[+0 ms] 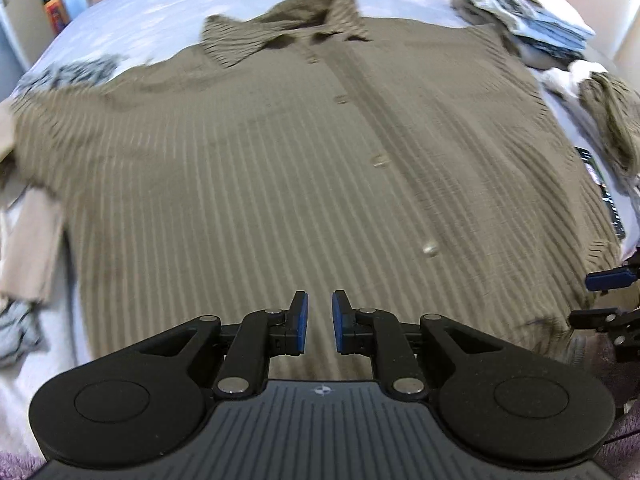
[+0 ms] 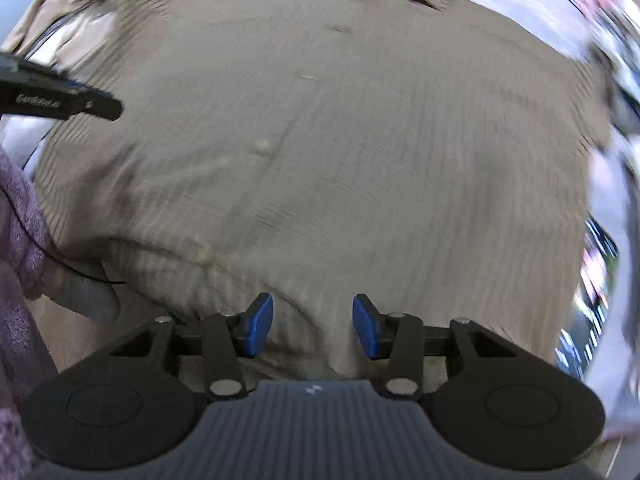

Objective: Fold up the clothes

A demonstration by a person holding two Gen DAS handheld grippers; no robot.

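The left gripper (image 1: 319, 322) hovers over the hem of an olive striped shirt (image 1: 304, 168), jaws slightly parted, holding nothing. The right gripper (image 2: 313, 326) has jaws spread wide. The buttoned shirt lies flat, collar toward the bed's (image 1: 168, 12) far edge.

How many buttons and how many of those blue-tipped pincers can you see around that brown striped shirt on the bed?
Counted in the left wrist view; the shirt lies front-up.
Buttons: 3, upper, middle, lower; a blurred mark nearer the collar may be another.
Pincers: 2, the left gripper and the right gripper at the right edge.
Total: 5
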